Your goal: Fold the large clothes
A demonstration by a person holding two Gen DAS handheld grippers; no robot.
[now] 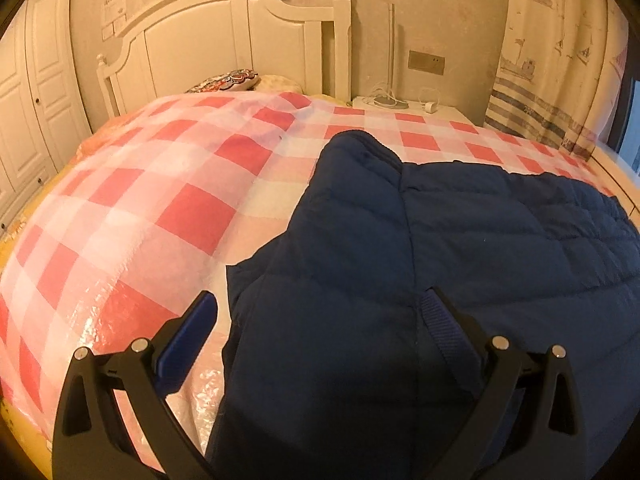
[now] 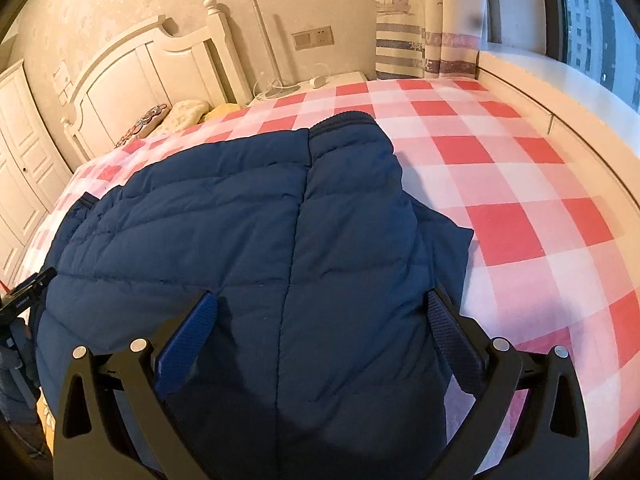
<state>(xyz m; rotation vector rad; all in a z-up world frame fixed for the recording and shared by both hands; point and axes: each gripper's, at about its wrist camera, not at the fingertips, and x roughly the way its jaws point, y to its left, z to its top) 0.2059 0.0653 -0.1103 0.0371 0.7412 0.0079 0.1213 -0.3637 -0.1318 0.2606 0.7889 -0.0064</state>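
A navy quilted puffer jacket [image 1: 460, 248] lies spread on a bed covered by a red-and-white checked plastic sheet [image 1: 160, 184]. In the left wrist view my left gripper [image 1: 320, 312] is open, straddling the jacket's near left edge, its left finger over the sheet and its right finger over the fabric. In the right wrist view the jacket [image 2: 260, 240] fills the middle, folded sleeve or collar end pointing to the headboard. My right gripper [image 2: 320, 312] is open above the jacket's near part, both fingers wide apart over the fabric. Nothing is gripped.
A white headboard [image 1: 240, 32] and pillows [image 1: 228, 80] stand at the far end. A white bedside table [image 1: 400, 104] with cables sits by the curtain [image 1: 560, 60]. A window ledge [image 2: 560, 80] runs along the right. White wardrobe doors [image 1: 28, 100] are at left.
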